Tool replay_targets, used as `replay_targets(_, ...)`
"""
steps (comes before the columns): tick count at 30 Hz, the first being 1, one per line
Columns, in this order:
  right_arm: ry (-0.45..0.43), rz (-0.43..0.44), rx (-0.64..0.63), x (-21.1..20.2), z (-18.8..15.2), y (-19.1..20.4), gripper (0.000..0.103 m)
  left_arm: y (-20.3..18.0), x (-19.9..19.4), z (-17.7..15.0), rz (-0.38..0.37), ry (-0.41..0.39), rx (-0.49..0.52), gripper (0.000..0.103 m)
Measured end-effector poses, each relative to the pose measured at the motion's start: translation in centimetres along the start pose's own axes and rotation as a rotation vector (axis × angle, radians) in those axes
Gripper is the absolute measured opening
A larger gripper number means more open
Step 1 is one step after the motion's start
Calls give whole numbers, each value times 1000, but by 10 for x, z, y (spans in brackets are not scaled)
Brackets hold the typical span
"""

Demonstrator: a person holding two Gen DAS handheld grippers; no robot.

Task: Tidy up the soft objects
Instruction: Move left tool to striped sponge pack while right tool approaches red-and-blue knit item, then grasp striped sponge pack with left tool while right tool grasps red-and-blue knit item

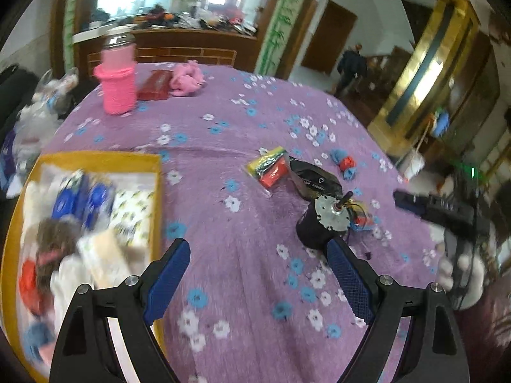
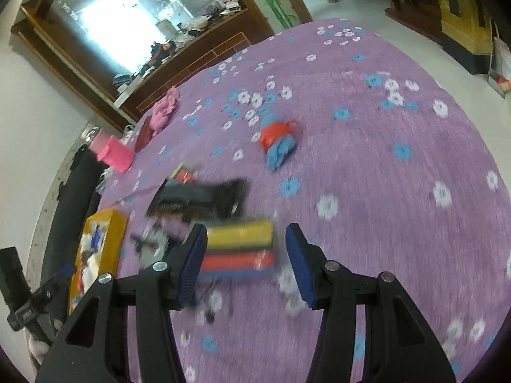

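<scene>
- The purple flowered cloth (image 1: 249,255) carries clutter: a small motor (image 1: 322,223) with loose wires just ahead of my left gripper (image 1: 255,255), a black pouch (image 1: 314,178) behind it, and a pink-sleeved bottle (image 1: 116,83), a dark red box (image 1: 155,84) and a pink cloth (image 1: 186,78) at the far edge.
- The yellow tray (image 1: 99,158) on my left is already piled with soft things, blurred.
- The sponge pack (image 2: 239,250), yellow, black and red, lies on the cloth between the blue pads of my right gripper (image 2: 246,255). Its jaws stand partway apart; blur keeps me from telling whether they press it.
- A red and blue cloth bundle (image 2: 279,142) lies farther off.
- My left gripper tilts down over bare cloth, jaws wide, holding nothing.
- My gloved right hand (image 1: 463,274) shows at the left view's edge, smeared.
</scene>
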State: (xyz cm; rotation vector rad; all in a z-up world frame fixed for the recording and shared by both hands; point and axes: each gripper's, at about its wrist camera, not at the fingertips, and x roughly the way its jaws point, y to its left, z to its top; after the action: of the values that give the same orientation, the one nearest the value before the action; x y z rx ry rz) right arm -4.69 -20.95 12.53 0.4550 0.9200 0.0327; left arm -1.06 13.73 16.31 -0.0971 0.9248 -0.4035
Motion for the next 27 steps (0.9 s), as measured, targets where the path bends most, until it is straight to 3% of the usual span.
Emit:
replay_targets(5, -12, -107, -12, 30, 44, -4, 49, -16, 51, 42, 88, 57, 135, 88)
replay_targets(11, 39, -215, -45, 80, 79, -1, 49, -23, 127, 82, 122, 114, 272, 87)
replay_targets(18, 85, -229, -65, 117, 86, 4, 49, -30, 195, 97, 116, 178, 425, 87)
replay_targets(27, 104, -222, -68, 125, 92, -2, 49, -46, 237, 100, 66, 211, 549, 86)
